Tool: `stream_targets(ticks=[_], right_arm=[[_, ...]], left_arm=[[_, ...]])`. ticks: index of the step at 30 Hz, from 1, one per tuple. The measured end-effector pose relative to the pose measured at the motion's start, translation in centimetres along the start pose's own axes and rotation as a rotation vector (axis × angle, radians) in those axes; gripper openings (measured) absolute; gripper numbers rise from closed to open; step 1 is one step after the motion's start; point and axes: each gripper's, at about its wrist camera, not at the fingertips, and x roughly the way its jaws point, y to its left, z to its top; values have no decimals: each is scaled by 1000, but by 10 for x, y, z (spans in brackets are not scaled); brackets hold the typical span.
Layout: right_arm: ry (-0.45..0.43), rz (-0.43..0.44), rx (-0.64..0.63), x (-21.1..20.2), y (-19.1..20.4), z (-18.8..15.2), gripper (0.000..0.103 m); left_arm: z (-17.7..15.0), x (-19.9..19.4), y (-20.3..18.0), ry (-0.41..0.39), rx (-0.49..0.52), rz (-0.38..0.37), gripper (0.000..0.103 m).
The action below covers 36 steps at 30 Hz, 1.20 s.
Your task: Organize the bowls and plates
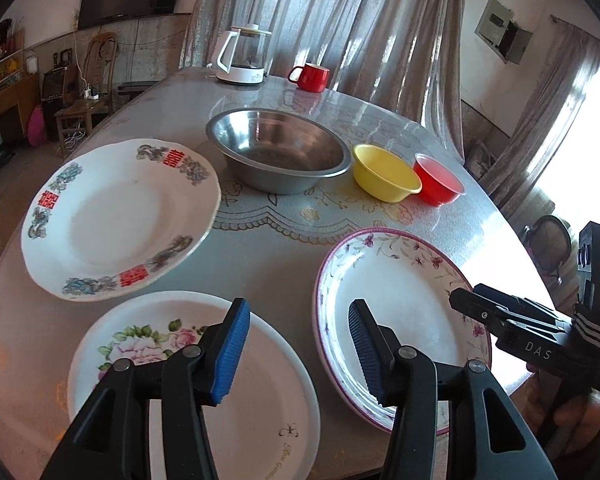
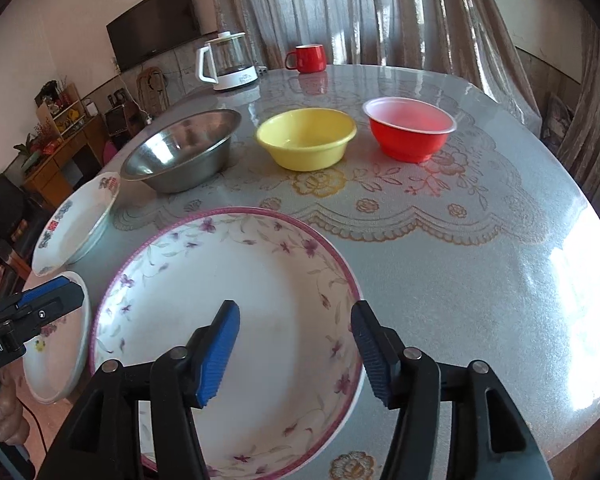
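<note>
My left gripper [image 1: 300, 350] hangs over the table [image 1: 260, 248] with its jaws apart and nothing between them; under it, at 7 o'clock, lies a white rose plate [image 1: 260, 420] with faint gold script on its rim, too small to read. At 10 o'clock sits the red-character plate [image 1: 116, 216], white, scalloped, with blue-green sprays. My right gripper [image 2: 296, 354] is likewise parted and empty, over the pink-rimmed plate [image 2: 260, 280], which is sprigged with purple flowers. Across the far side, from 11 to 1, stand the steel bowl [image 2: 180, 152], yellow bowl [image 2: 306, 138] and red bowl [image 2: 410, 130]. The right gripper's body reads "DAS"; the left's reads "Robot.AI".
</note>
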Motion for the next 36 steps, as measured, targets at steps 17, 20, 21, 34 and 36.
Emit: stream_targets(ticks=[17,20,21,34,36], right_arm=[[169,538,-59,72,139,61,66],[198,540,-54,92,153,72,66],[214,541,-43,99,156,75,66],[290,557,9,153,182,93,58],[298,554,4,158,184,95,49]], left_arm=[[21,-39,155,-151,-299,201,67],[26,-35,182,-153,-340,199,68],[28,-32,190,-144,-355,193,68],[53,18,224,-64,-355,182,45],[58,26,225,-51,-341,179,45]])
